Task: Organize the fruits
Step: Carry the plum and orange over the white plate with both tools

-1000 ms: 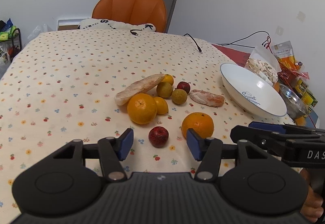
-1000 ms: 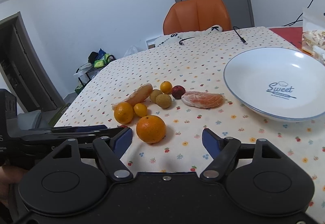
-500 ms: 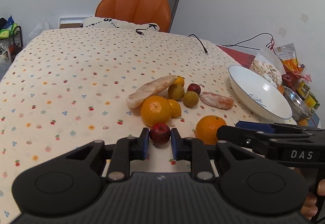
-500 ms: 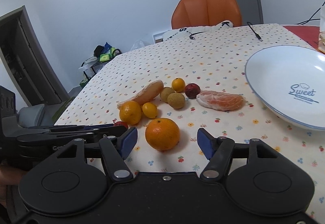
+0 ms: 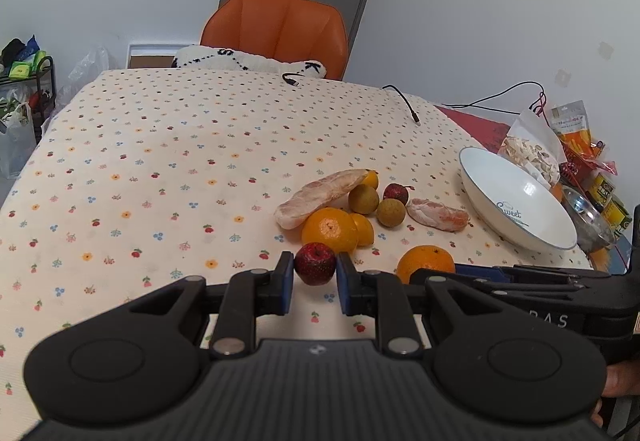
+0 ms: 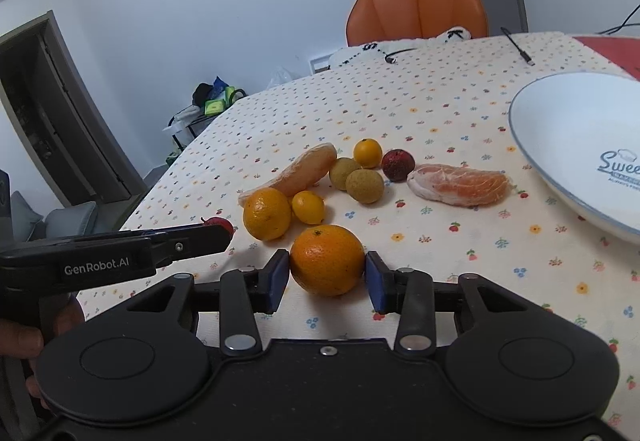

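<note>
My left gripper is shut on a small dark red fruit, low over the flowered tablecloth. My right gripper is shut on a large orange, with both blue pads against its sides. Behind them lie a second orange, two kumquats, two brown longans, another small red fruit and two peeled citrus segments. A white bowl stands empty on the right. In the right wrist view the left gripper hides most of its red fruit.
An orange chair stands at the table's far end, with a white cushion and cables in front of it. Snack bags and a metal bowl crowd the right edge beyond the white bowl. Bare tablecloth stretches to the left.
The right gripper moved forward and closed on the large orange. The left gripper, open one second ago, closed on the small red fruit and still holds it.
</note>
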